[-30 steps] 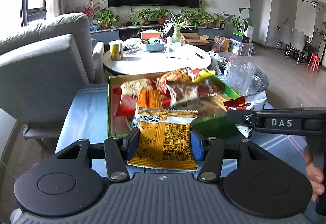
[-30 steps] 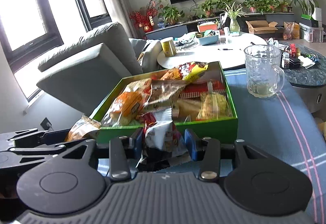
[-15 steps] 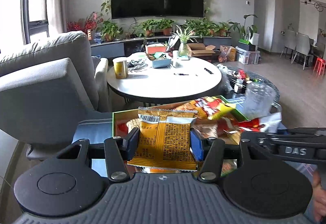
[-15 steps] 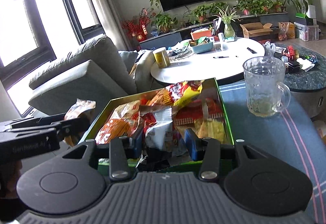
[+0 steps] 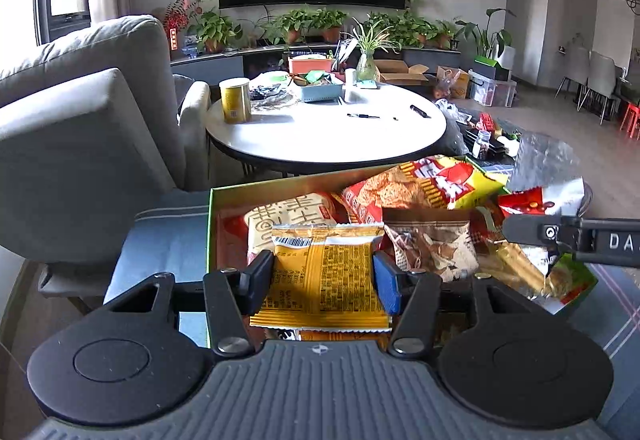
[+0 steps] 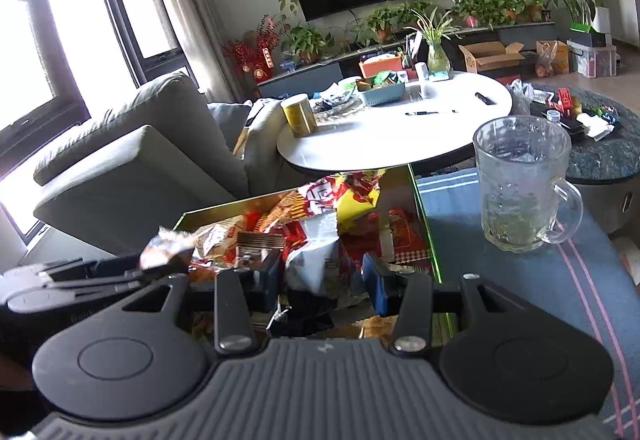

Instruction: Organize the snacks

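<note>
At the bottom middle of the left view, the left gripper (image 5: 323,278) has the flat, crinkly orange packet (image 5: 322,276) between its jaws, which are opening, above the green box (image 5: 209,236). It may slip out. The right gripper (image 6: 320,280) is clamped on a shiny white bag (image 6: 316,264). Further back, the heaped packets (image 5: 424,191) look slippery and may spill.
</note>
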The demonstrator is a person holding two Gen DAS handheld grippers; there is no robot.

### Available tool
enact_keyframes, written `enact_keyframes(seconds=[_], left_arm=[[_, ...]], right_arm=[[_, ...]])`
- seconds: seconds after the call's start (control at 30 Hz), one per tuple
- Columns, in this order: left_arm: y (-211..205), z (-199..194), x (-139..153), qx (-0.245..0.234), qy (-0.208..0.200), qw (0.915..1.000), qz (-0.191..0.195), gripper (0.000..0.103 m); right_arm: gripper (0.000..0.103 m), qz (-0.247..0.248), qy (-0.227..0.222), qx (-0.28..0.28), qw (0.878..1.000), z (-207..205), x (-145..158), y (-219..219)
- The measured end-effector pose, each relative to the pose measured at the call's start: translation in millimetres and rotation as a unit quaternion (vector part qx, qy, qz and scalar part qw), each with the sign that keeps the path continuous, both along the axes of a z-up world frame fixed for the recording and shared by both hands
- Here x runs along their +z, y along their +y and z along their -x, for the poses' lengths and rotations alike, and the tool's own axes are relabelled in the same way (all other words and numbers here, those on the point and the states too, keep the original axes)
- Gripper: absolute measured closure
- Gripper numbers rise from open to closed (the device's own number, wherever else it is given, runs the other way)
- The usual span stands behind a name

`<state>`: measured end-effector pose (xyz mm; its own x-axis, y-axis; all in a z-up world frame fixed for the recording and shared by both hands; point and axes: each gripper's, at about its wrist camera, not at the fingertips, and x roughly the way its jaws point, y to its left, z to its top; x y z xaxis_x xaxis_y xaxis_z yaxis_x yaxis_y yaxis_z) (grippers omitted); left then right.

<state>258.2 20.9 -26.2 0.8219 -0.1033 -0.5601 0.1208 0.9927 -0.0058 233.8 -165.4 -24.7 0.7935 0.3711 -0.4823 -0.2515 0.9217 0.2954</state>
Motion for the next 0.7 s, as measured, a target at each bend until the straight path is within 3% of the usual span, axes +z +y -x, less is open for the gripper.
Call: enact_keyframes(seconds=[0.2,0.4,0.7], left_arm=[[-3.2,2.1,-5.8,-0.007,-0.004,0.9998,-0.018,0.045],[2.6,3.0,-5.8,-0.001,0.003,1.0,-0.006,0.04],[2.1,9.9,-4.4,0.004,-0.004,0.9998,-0.019,0.034]], right_arm=[[0.019,0.0,0.008,-0.003,1.0,-2.0,-4.6,1.0],[0.019,0.0,0.007,-0.003,1.0,-2.1,-3.7,0.5],[0.019,-0.002,0.008,-0.004,1.0,-2.9,-3.1,0.4]])
